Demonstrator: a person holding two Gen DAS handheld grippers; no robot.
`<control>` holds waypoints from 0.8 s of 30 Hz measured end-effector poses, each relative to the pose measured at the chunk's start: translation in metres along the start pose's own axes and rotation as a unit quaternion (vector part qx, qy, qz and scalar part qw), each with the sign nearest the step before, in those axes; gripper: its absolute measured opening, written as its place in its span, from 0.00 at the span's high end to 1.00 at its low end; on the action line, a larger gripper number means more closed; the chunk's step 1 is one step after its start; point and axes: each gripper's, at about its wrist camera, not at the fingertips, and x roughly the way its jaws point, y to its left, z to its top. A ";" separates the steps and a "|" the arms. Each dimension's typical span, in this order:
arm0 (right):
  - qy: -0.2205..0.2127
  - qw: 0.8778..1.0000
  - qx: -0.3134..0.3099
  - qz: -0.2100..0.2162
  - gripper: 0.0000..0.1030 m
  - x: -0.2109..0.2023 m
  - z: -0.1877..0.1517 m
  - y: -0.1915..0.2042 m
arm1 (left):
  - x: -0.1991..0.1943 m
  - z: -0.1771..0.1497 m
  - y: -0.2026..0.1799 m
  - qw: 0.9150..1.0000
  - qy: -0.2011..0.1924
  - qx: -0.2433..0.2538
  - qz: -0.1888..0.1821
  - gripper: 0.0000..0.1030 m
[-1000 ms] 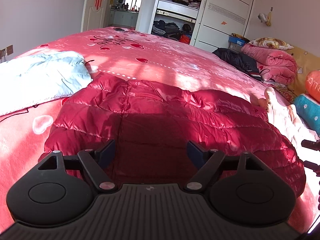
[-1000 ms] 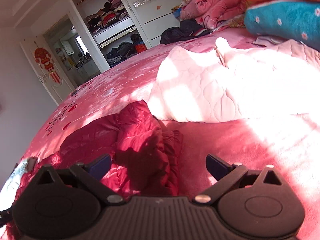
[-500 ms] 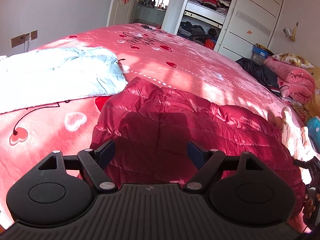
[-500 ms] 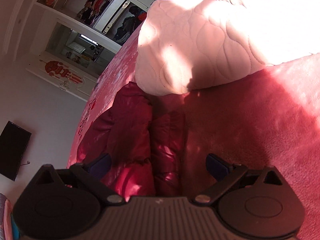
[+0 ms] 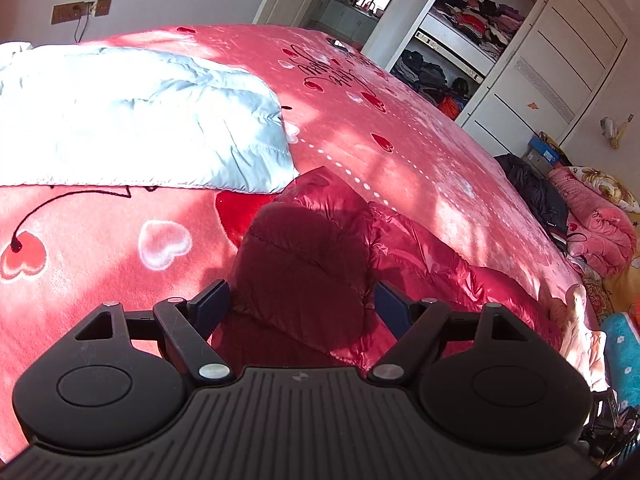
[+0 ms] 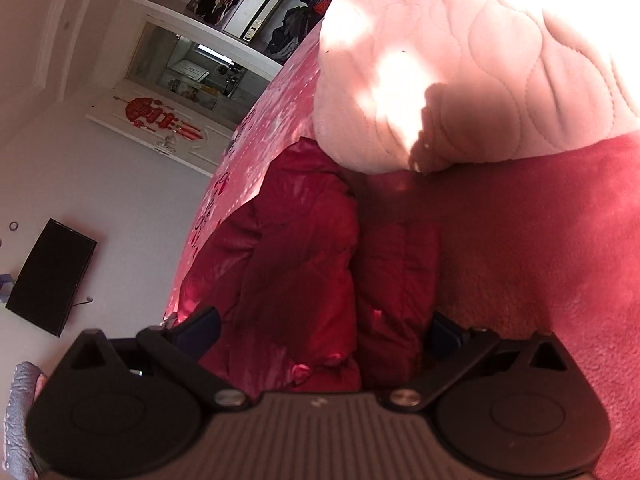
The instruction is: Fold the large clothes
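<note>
Spread wide: left gripper (image 5: 301, 303) straddling red down jacket (image 5: 400, 248) on pink heart blanket (image 5: 100, 248). Right gripper (image 6: 324, 330) likewise parted, bunched quilting between, contact probably not made. Best biting deep, both layers, lifting evenly.

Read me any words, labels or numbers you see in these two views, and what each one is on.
None can be read.
Black script on the red bedspread: cursive lettering, too distorted to read.
Red paper decoration on the white door: shape only, no legible characters.
Red down jacket, left gripper, right gripper: no markings visible.
</note>
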 end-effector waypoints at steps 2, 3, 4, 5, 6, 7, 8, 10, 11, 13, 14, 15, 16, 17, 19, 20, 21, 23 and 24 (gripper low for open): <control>0.007 1.000 -0.006 0.005 0.00 0.001 0.001 0.001 | 0.009 0.006 0.007 1.000 0.013 -0.007 -0.008 0.05; 0.008 1.000 -0.008 0.006 0.00 0.002 0.002 0.001 | 0.013 0.008 0.010 1.000 0.018 -0.009 -0.011 0.05; 0.009 1.000 -0.008 0.008 0.00 0.002 0.003 0.000 | 0.016 0.010 0.011 1.000 0.021 -0.012 -0.012 0.05; 0.010 1.000 -0.008 0.011 0.00 0.002 0.003 0.000 | 0.021 0.013 0.015 0.999 0.025 -0.016 -0.018 0.05; 0.011 1.000 -0.007 0.013 0.00 0.003 0.004 0.000 | 0.027 0.017 0.018 0.999 0.032 -0.022 -0.028 0.05; 0.012 1.000 -0.007 0.015 0.00 0.003 0.005 -0.001 | 0.031 0.019 0.021 0.998 0.038 -0.029 -0.037 0.05; 0.013 1.000 -0.006 0.017 0.00 0.004 0.006 -0.002 | 0.036 0.022 0.023 0.998 0.041 -0.034 -0.041 0.05; 0.015 1.000 -0.008 0.019 0.00 0.006 0.007 -0.002 | 0.044 0.026 0.026 0.997 0.049 -0.038 -0.047 0.05; 0.015 1.000 -0.010 0.019 0.00 0.007 0.008 -0.001 | 0.049 0.027 0.027 0.997 0.054 -0.038 -0.050 0.05; 0.016 1.000 -0.013 0.019 0.00 0.008 0.009 -0.001 | 0.056 0.029 0.028 0.996 0.062 -0.034 -0.053 0.05; 0.017 1.000 -0.016 0.018 0.00 0.010 0.009 -0.001 | 0.059 0.030 0.028 0.996 0.066 -0.031 -0.055 0.05; 0.017 1.000 -0.019 0.017 0.00 0.011 0.009 0.000 | 0.065 0.030 0.029 0.995 0.072 -0.028 -0.055 0.05; 0.018 0.999 -0.022 0.015 0.00 0.012 0.010 0.001 | 0.069 0.030 0.029 0.995 0.077 -0.026 -0.055 0.05; 0.018 0.999 -0.025 0.015 0.00 0.012 0.009 0.001 | 0.073 0.030 0.029 0.995 0.082 -0.024 -0.056 0.05; 0.018 0.999 -0.029 0.013 0.00 0.016 0.010 0.003 | 0.082 0.029 0.029 0.993 0.095 -0.022 -0.063 0.05; 0.018 0.999 -0.030 0.013 0.00 0.016 0.010 0.003 | 0.085 0.028 0.027 0.992 0.101 -0.020 -0.069 0.05; 0.019 0.999 -0.032 0.013 0.00 0.017 0.010 0.003 | 0.088 0.028 0.026 0.991 0.106 -0.017 -0.075 0.04; 0.019 0.999 -0.032 0.015 0.00 0.017 0.010 0.002 | 0.094 0.027 0.023 0.990 0.114 -0.007 -0.083 0.01; 0.019 0.999 -0.032 0.017 0.00 0.017 0.011 0.002 | 0.096 0.026 0.022 0.989 0.118 -0.003 -0.085 0.00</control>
